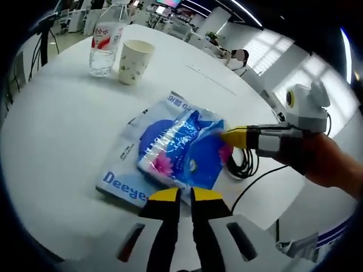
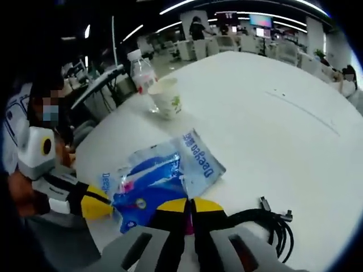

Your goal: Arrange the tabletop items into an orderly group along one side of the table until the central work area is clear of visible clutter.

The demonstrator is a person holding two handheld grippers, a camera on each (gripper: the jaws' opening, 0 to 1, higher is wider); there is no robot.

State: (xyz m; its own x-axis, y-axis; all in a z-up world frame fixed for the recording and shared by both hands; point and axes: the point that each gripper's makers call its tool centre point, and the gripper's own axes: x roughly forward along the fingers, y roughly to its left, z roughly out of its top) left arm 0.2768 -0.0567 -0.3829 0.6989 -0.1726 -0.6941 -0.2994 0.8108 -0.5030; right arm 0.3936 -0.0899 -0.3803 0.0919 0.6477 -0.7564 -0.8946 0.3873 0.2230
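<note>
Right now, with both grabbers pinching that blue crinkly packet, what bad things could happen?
1. The left hand-held gripper and right hand-held gripper both sit at the blue packet, on opposite edges; pulling apart might tear it or make it slip.
2. The black cable lies coiled right beside the packet, so it could snag and drag along.
3. A wide sweep might tip the paper cup near the water bottle.

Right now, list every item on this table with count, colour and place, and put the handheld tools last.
clear plastic water bottle with red label: one, far table edge, beside the cup.
white paper cup with green print: one, next to the bottle.
blue and white plastic tissue packs: two stacked, table middle.
black coiled cable: one, beside the packs.
round white table: one.
left tool: yellow-tipped, shut at the packs' near edge.
right tool: yellow-tipped, shut at the packs.
</note>
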